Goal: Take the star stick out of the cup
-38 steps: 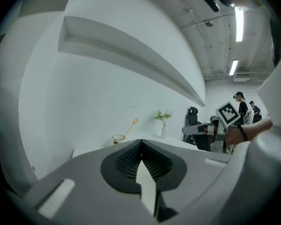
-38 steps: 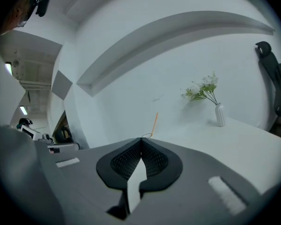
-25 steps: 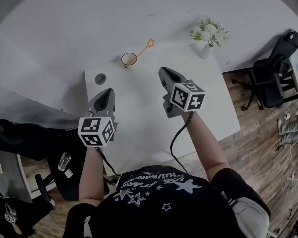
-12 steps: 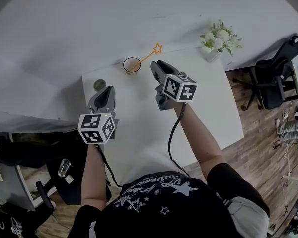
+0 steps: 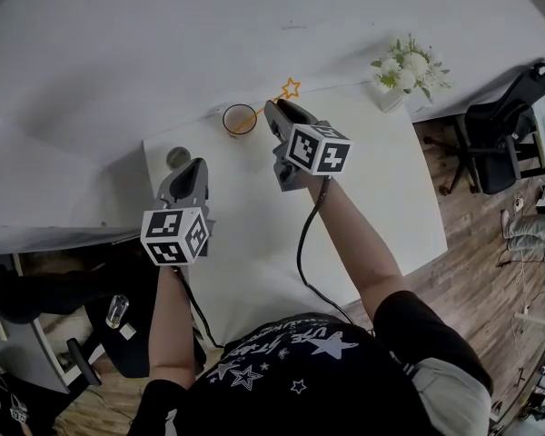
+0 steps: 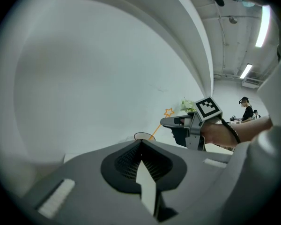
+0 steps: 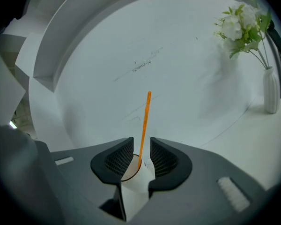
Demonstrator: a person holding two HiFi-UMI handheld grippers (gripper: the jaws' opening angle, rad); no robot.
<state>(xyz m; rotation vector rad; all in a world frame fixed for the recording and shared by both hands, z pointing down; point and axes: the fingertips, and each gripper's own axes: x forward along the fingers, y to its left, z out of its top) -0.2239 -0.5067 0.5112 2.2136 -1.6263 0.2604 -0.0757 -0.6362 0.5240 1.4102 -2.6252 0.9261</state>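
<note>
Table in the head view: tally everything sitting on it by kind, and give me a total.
Cup: 1
Star stick: 1
Vase of flowers: 1
Round grey disc: 1
Total: 4

Your right gripper (image 7: 141, 140) has just been opening its jaws. The star stick (image 7: 144, 121) rises in the gap, clear of both pads, and the cup (image 5: 240, 120) sits just beyond. The wall (image 5: 163, 44) stands close behind them. The vase of flowers (image 5: 407, 69) is well apart to the right, with open table (image 5: 372, 189) between. Your left gripper (image 5: 193, 166) sits back, out of the way.
</note>
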